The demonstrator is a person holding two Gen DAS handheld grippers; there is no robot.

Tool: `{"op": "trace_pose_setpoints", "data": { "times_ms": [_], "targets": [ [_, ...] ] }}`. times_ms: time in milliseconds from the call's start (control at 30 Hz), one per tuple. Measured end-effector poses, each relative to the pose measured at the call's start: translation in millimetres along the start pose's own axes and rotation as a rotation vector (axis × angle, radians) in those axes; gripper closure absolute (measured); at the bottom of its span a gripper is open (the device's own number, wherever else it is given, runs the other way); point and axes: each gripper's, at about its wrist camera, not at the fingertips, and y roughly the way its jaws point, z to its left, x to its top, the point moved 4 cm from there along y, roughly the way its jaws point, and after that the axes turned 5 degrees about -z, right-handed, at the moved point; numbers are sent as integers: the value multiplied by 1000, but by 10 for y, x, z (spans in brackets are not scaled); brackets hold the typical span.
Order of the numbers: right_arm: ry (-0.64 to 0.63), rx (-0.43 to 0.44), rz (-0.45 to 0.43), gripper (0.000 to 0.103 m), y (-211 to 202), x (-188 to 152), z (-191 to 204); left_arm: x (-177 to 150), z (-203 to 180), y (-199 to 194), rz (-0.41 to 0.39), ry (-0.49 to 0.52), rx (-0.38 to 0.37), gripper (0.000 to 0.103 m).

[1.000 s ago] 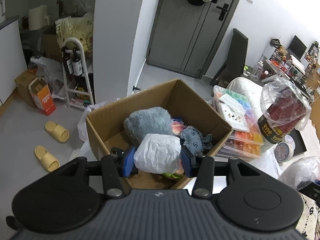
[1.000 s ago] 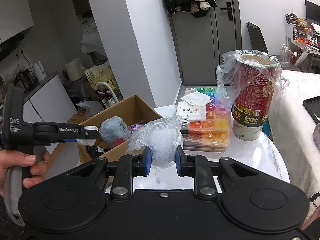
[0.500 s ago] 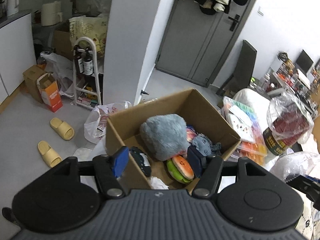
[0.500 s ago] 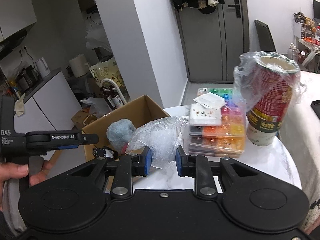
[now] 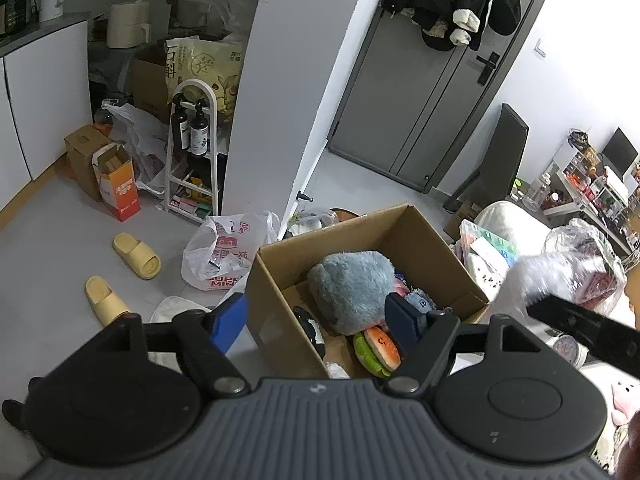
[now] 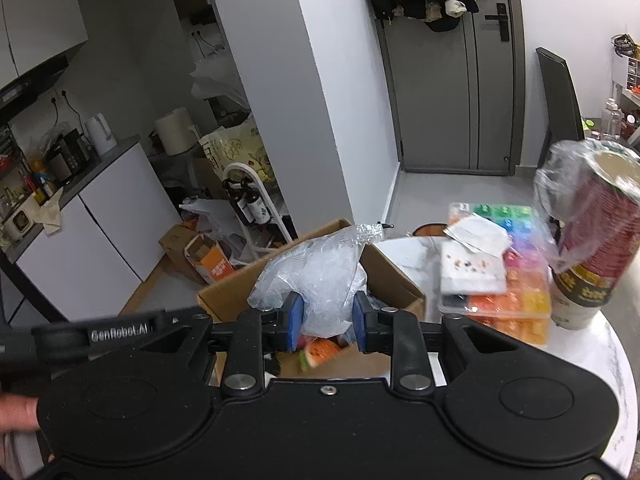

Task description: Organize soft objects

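Emptied, left claw (image 5: 316,322) gapes above the box (image 5: 424,236); right claw (image 6: 327,320) carries its plastic bag (image 6: 316,276) boxward.

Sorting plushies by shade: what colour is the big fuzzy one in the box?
Blue-grey plush, clearest in the left wrist view.

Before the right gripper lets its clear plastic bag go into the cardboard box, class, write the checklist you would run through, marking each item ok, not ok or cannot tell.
1. Right gripper shut on the clear plastic bag: ok.
2. Bag above the cardboard box opening: ok in the right wrist view.
3. Left gripper open and holding nothing: ok.
4. Left gripper out of the drop path: cannot tell; it hangs over the box's near corner.
5. Room in the box beside the blue plush and burger toy: ok, bare floor shows.
6. Bag clear of the bead organizer: ok.
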Motion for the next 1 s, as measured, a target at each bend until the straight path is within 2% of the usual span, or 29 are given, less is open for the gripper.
{"op": "trace_pose_setpoints", "data": {
  "times_ms": [133,233,300,333,600,667,867,1000],
  "targets": [
    [-11,-9,-1,77,110,90,59,17,30,-51,-4,-13,-6,28],
    [-10,-28,17,71,234,120,48,30,51,-82,-5,-18,-6,28],
    [10,-49,27,48,276,108,11,40,78,-89,-3,-23,-2,28],
    [23,-56,23,45,273,97,-13,40,93,-90,-1,-24,-1,28],
    [19,-50,38,41,126,-2,-32,43,99,-105,5,-23,6,27],
    [20,-50,36,38,71,-2,-43,49,80,-128,0,-16,7,20],
    [32,-58,23,24,-117,15,-122,66,5,-223,0,15,8,13],
    [61,-66,18,11,-259,20,-225,62,-93,-294,-7,65,23,7]
  ]
}}
